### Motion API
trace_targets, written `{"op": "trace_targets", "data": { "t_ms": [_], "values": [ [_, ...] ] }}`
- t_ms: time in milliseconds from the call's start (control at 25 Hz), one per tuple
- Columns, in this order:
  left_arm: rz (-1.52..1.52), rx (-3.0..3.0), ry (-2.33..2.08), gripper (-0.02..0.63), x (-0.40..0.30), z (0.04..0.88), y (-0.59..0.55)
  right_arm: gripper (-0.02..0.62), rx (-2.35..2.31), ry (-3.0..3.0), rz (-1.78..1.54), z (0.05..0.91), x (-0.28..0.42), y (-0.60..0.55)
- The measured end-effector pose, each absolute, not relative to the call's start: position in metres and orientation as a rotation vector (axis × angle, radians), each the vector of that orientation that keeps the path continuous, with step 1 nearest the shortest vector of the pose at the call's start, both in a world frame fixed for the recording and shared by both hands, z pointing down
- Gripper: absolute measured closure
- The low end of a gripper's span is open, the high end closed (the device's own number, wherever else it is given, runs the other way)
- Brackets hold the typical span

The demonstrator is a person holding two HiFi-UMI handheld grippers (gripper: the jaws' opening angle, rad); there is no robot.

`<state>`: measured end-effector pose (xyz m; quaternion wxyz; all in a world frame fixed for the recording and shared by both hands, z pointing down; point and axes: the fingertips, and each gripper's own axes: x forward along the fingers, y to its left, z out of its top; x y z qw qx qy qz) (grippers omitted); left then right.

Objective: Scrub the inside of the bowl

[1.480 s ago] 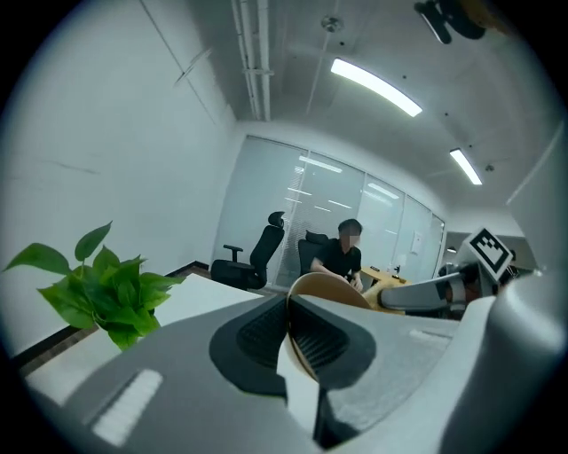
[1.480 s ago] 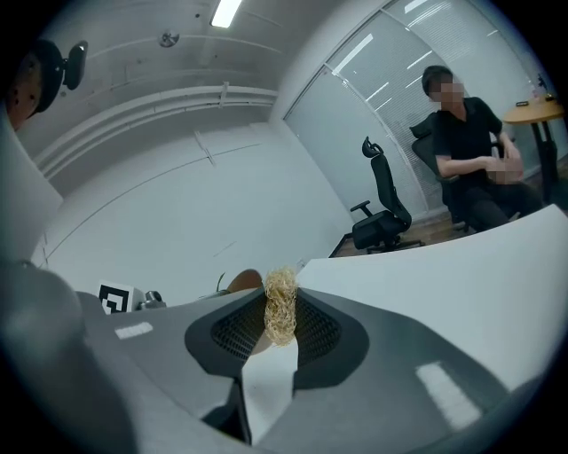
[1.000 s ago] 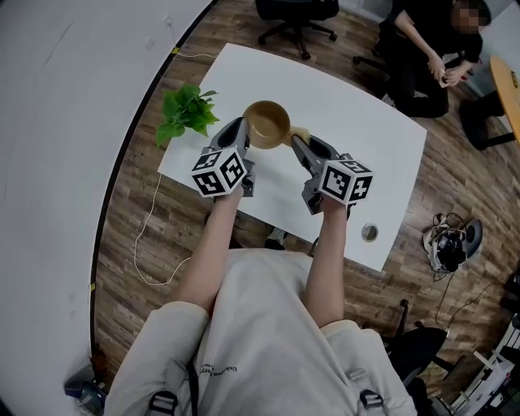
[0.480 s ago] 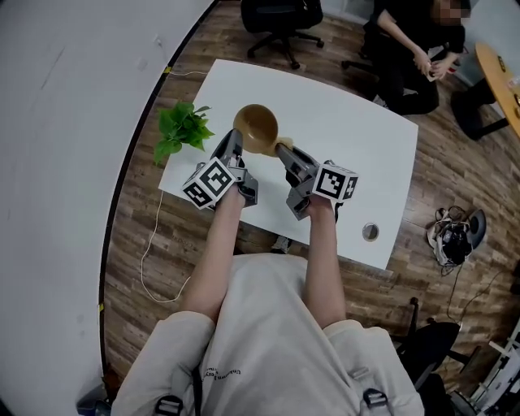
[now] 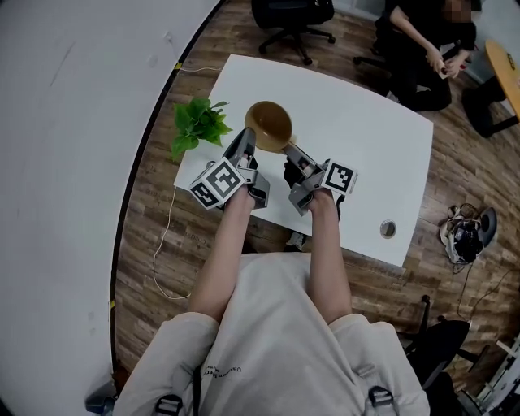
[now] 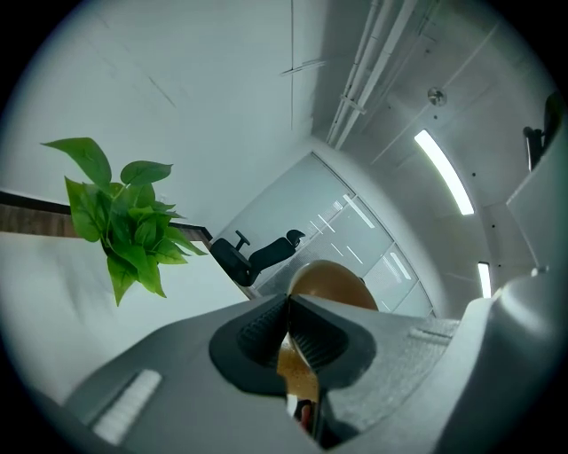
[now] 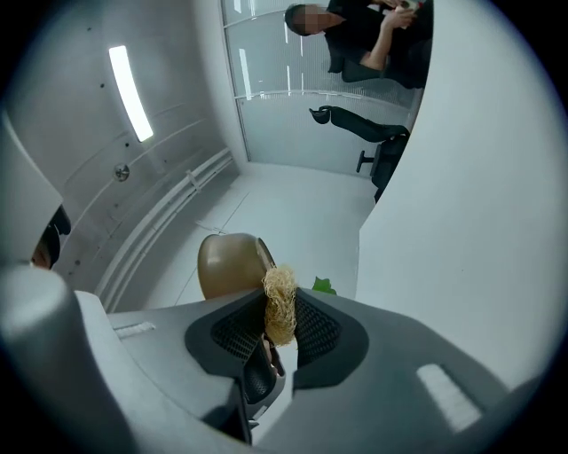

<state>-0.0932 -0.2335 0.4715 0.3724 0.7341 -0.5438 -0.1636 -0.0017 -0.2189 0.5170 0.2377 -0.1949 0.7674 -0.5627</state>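
Bowl point(image 5: 269, 126): 1, brown, round, over the far-left part of the white table point(image 5: 366, 146), with its hollow facing the head view. Whether its base rests on the table cannot be told.

Left gripper point(image 5: 246, 140): jaws drawn together on the bowl's near-left rim. The left gripper view shows the thin bowl wall pinched between the 2 black ribbed pads point(image 6: 257, 332).

Right gripper point(image 5: 288, 151): jaws part-way closed and clamped on 1 straw-coloured fibrous scrubber point(image 7: 280, 301), which sticks out past the pads. The scrubber's tip sits at the near-right rim of the bowl; contact cannot be confirmed.

Arrangement: the right gripper lies close beside the left gripper, and both point away from the person toward the bowl.

Plant point(image 5: 199, 126): 1, green and leafy, at the table's left edge, near the bowl on its left.

Office chair point(image 5: 292, 16): 1, black, beyond the table's far edge.

Seated person point(image 5: 422, 49): 1, in dark clothing, well apart from the table at the far right.

Round hole point(image 5: 388, 229): 1, in the table top near its near-right edge.

Floor point(image 5: 154, 195): wood planks.
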Motion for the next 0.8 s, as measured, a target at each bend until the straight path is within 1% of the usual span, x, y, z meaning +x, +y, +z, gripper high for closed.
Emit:
{"op": "trace_targets", "data": {
  "t_ms": [160, 360, 520, 640, 800],
  "values": [
    [-0.3, 1.943, -1.461, 0.591, -0.108, 0.473, -0.238, 0.489, -0.499, 2.105, -1.554, 0.511, -0.012, -0.215],
    [0.011, 2.023, -1.53, 0.589, -0.142, 0.501, -0.245, 0.489, -0.672, 2.199, -1.577, 0.529, -0.013, -0.209],
    [0.177, 2.01, -1.492, 0.591, -0.154, 0.539, -0.245, 0.488, -0.835, 2.177, -1.577, 0.54, 0.003, -0.21],
    [0.231, 1.939, -1.423, 0.589, -0.161, 0.576, -0.244, 0.488, -0.909, 2.123, -1.536, 0.534, 0.014, -0.215],
    [0.325, 1.856, -1.325, 0.592, -0.156, 0.631, -0.212, 0.486, -0.976, 2.09, -1.492, 0.532, 0.033, -0.19]
  ]
}}
